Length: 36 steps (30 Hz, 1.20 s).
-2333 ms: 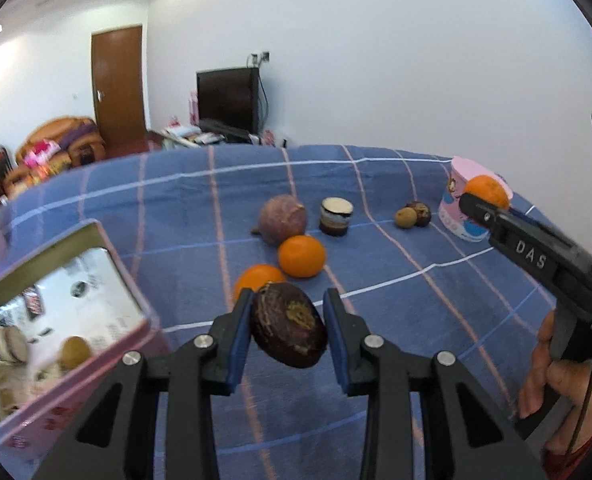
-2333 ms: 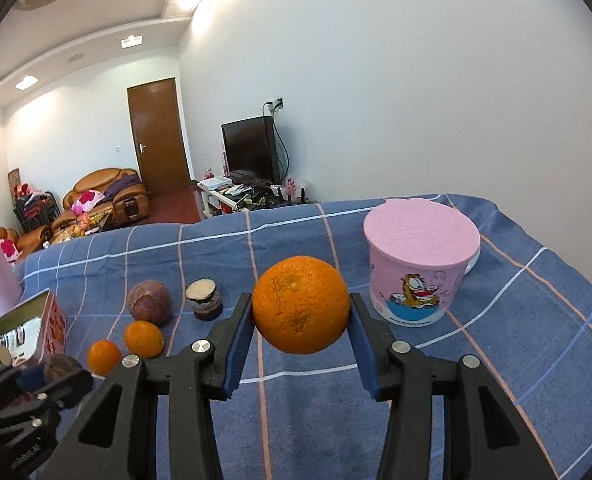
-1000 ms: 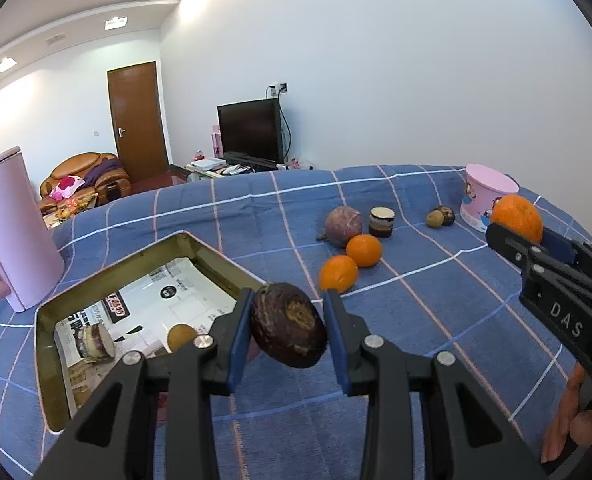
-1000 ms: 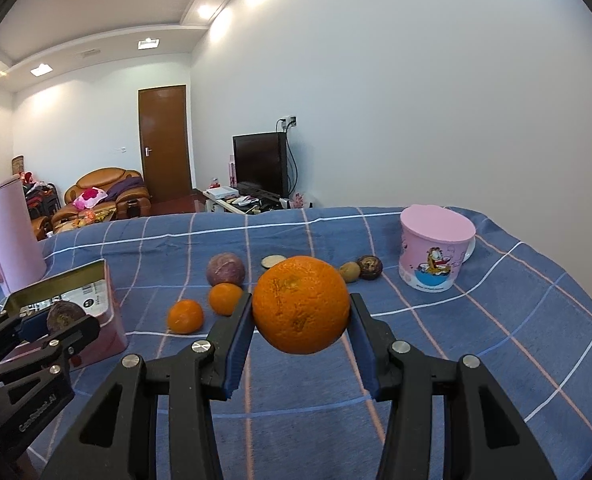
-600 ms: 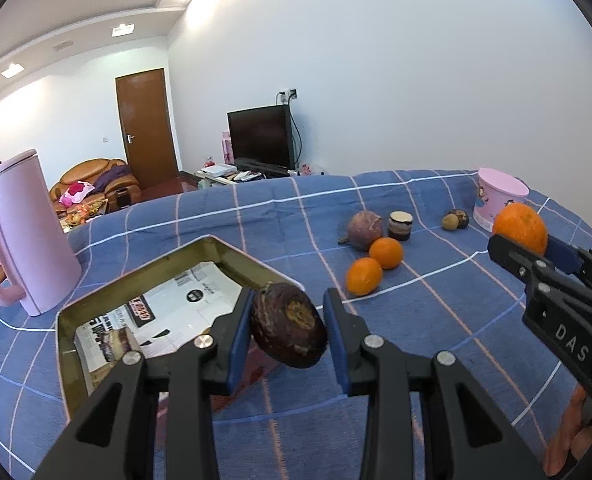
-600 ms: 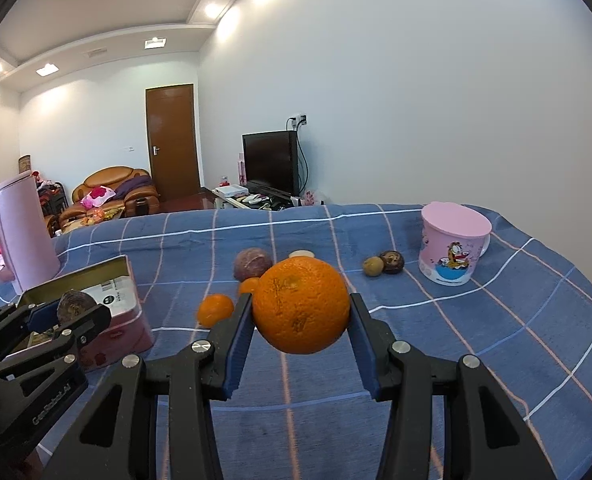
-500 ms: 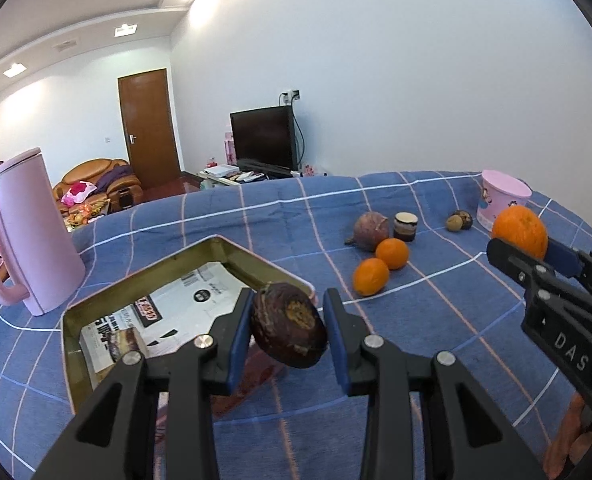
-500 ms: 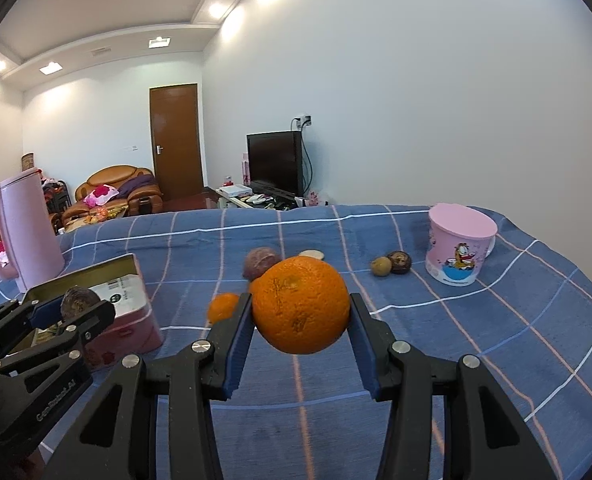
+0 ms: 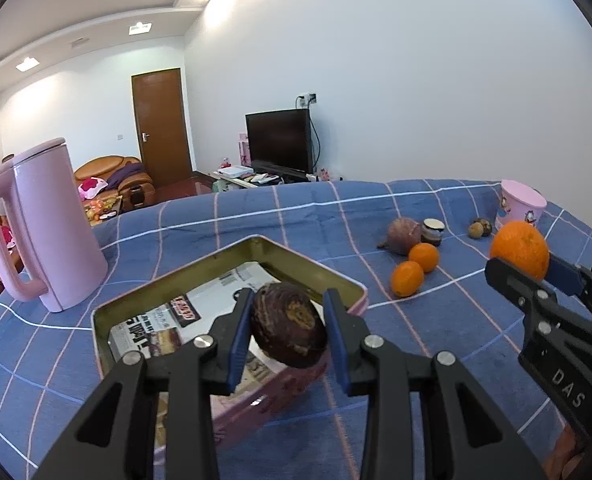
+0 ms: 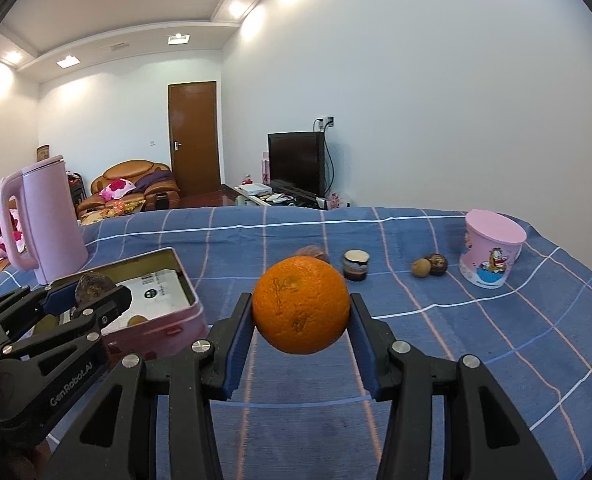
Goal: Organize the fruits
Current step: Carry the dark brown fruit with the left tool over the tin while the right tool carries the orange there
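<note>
Left wrist view. Left gripper nearly closed, blue pads pressed on both sides of a dark brown wrinkled fruit. Fruit held off the cloth, over the near right part of the open tin. Tin lined with printed paper, sitting on the blue checked cloth. Pink kettle noted left of the tin, well apart. Two small oranges seen touching at right, with a purple-brown round fruit just behind them and a small dark jar beside that. Two small brown fruits logged farther right, near the pink cup. Right gripper seen at the right edge, clamped on a large orange.

Right wrist view. Right gripper partly closed, pads tight on the large orange, held clear of the cloth. Left gripper seen at the left with the dark fruit over the tin. A small tan fruit noted inside the tin. Jar, two brown fruits and cup lined up far right. Kettle far left.
</note>
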Each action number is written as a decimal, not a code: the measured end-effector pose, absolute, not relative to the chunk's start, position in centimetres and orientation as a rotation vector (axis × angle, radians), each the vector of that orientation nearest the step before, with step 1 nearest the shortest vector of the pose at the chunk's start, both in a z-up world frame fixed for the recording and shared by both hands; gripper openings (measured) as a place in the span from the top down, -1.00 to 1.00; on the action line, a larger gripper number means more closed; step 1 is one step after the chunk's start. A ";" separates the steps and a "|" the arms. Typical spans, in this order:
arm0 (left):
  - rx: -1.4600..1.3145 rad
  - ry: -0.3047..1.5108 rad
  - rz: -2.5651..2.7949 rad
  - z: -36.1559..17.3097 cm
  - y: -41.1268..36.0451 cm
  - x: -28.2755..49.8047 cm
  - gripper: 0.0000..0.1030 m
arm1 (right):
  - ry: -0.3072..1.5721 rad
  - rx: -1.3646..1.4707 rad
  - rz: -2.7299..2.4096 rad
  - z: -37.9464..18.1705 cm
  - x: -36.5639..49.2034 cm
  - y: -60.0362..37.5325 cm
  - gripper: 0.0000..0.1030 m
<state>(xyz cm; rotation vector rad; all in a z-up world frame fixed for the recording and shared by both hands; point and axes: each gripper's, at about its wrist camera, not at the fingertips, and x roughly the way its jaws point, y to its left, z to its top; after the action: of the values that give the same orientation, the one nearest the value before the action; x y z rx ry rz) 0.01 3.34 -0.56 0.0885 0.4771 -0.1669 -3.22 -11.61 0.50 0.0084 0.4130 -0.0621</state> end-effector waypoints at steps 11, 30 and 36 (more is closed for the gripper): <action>0.068 0.477 -0.115 -0.6 6.3 0.9 0.29 | 0.422 0.005 -0.006 0.4 -2.4 -8.8 0.06; 0.031 0.503 -0.018 -0.9 10.1 2.5 0.29 | 0.427 0.002 0.085 0.1 -0.1 -4.1 0.06; 0.026 0.524 0.008 -1.3 10.5 3.0 0.29 | 0.434 -0.002 0.094 0.0 1.3 -3.0 0.06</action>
<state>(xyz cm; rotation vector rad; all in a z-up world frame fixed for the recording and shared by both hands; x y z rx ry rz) 3.02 10.50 -1.26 0.0258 0.5245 0.0076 1.32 -3.01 -0.01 -0.0020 0.4337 0.0940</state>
